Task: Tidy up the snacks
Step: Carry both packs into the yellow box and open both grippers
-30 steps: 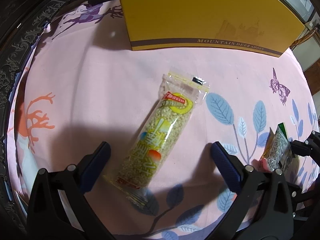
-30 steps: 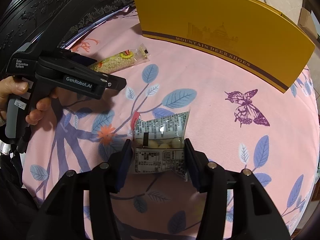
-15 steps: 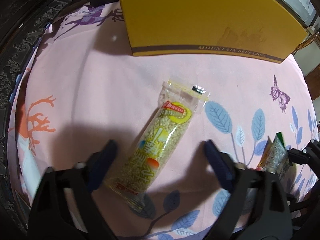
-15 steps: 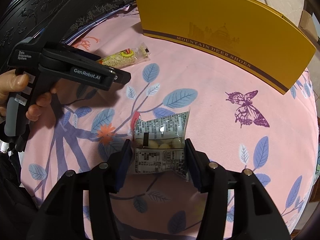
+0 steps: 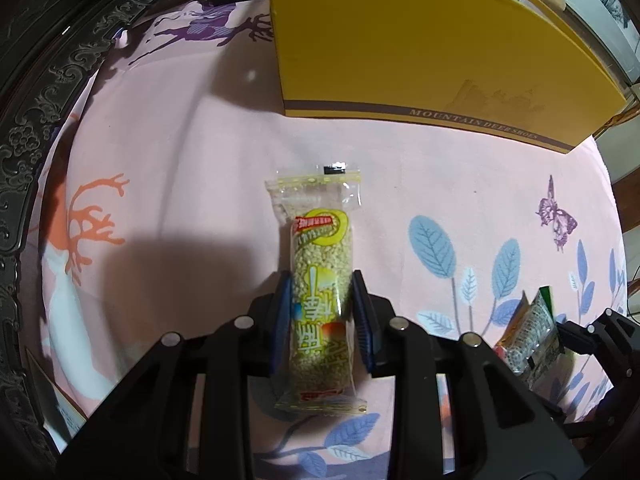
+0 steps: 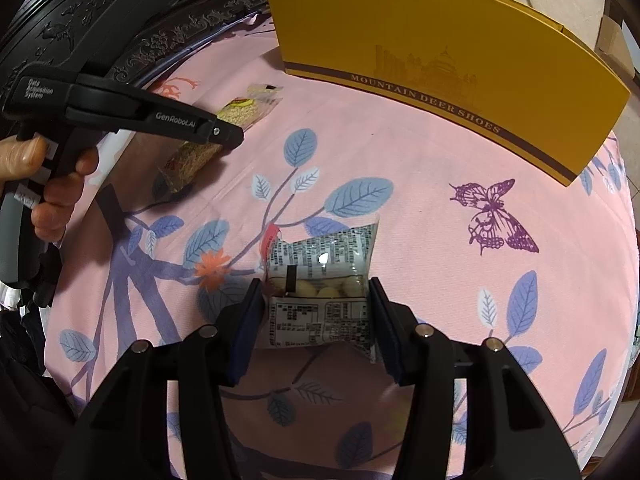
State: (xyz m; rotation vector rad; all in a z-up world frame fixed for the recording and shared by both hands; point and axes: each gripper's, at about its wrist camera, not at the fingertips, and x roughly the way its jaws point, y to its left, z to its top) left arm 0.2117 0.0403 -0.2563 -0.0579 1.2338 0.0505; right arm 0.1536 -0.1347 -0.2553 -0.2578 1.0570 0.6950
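Step in hand: I am taking hold of two snacks at once, one per claw, so both can go to the yellow box [image 5: 420, 44].
Left claw [image 5: 320, 320]: its jaws are closing on the long grain bar packet [image 5: 322, 304], which lies lengthwise between the blue pads; the pads touch its sides about midway along.
Grain bar packet: flat on the pink cloth [image 5: 180, 160] over the counter, its clear sealed end pointing at the box.
Right claw [image 6: 316, 316]: its jaws are closing too, already pinching the small packet of pale round pieces [image 6: 320, 296] across its width, printed back side up.
Small packet: in front of the box, well apart from it, over the blue leaf print.
Yellow box: stands at the far edge of the cloth; I cannot see inside it from either camera.
Next move: I judge the left grip needs to firm up before any lift, since the wrapper is slick and the bar is long. Then lift both straight up and carry them toward the box.
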